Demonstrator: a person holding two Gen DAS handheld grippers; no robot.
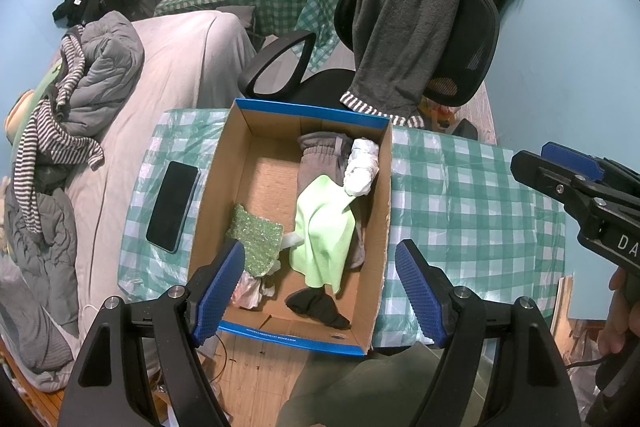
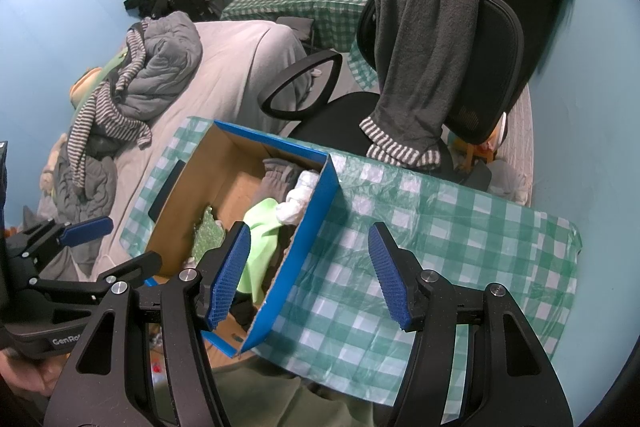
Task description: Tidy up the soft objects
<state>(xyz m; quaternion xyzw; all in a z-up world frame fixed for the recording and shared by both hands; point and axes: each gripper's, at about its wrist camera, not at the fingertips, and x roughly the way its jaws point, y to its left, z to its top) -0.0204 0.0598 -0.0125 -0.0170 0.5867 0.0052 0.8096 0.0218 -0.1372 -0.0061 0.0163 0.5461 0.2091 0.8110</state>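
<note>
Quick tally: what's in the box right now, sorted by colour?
Green: 2, light green cloth and green bubble wrap
Grey: 1, grey garment
White: 1, white bundle
Black: 1, black sock
Pale crumpled bag: 1
Total: 6

Box (image 1: 384,211) open-topped, left floor bare; tablecloth (image 2: 460,239) right clear; chair (image 1: 420,39) behind.

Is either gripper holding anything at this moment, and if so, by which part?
Nothing is held. The left gripper hangs open above the blue-edged cardboard box; the right gripper is open and empty over the green checked tablecloth.
</note>
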